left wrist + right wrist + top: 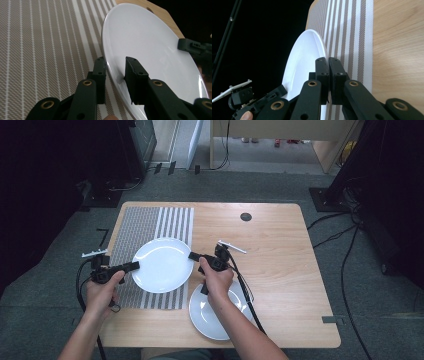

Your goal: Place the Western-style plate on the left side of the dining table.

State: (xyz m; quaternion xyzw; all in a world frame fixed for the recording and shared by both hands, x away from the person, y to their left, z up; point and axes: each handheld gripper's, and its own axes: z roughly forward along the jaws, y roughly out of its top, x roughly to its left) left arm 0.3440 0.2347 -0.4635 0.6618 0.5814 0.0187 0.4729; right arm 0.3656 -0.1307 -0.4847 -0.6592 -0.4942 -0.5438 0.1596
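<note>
**Two tools, one plate: keep it flat**

From the high view, my left tool [131,266] pinches the left rim of the big white plate [162,265], and my right tool [195,256] pinches its right rim. The plate is over the striped mat [150,227], on the left part of the surface [280,270]. A second plate [212,317] sits at the near edge, under my right hand [216,281]. I think I am carrying the big plate with both hands. To do it well, both hands should go the same way at the same speed, so that the plate does not twist.

In the left gripper view, my left tool [115,72] has one finger under the rim and one on top of the plate [150,42], pressed on it. The mat [45,45] lies to the left. My other tool [192,46] holds the far rim. The bite is small, so I should keep squeezing.

In the right gripper view, my right tool [328,72] is squeezed tight on the thin rim of the plate [304,55]. The mat [347,30] is just behind. The plate looks thin and slippery here, so I should keep it level and set it down softly.
</note>
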